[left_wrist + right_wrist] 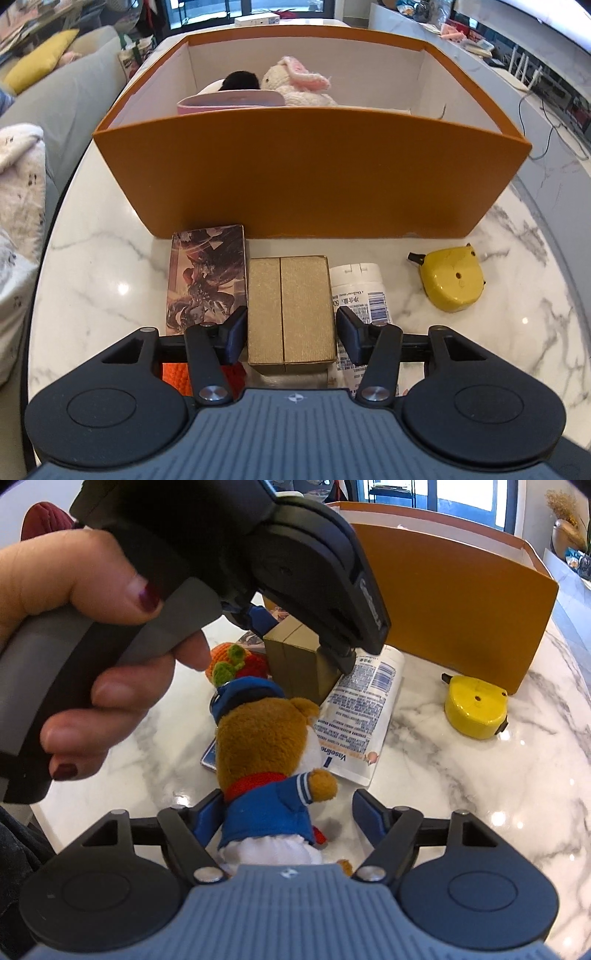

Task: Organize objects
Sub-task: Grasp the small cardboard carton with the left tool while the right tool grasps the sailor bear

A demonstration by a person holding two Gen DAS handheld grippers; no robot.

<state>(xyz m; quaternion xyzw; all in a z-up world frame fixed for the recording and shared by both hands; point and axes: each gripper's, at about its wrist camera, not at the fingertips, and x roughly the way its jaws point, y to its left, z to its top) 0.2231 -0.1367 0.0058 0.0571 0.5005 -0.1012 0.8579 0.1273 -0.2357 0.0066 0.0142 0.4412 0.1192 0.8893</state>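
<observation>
My left gripper [291, 321] is shut on a gold box [291, 306] that stands on the marble table [110, 266] in front of a large orange box [310, 177]. The right wrist view shows the same left gripper [301, 642] clamping the gold box [295, 653], with a person's hand [92, 572] around its handle. My right gripper [289, 801] is open around a brown plush bear in a blue jacket [266, 746]; the left pad touches the jacket, while the right pad stands clear of it.
An illustrated card box [207, 277], a white Vaseline tube [365, 709], a yellow round case [452, 280] and an orange crocheted toy [236, 661] lie on the table. A plush rabbit [295, 85] and a pink item [229, 101] are inside the orange box. A sofa [66, 96] stands to the left.
</observation>
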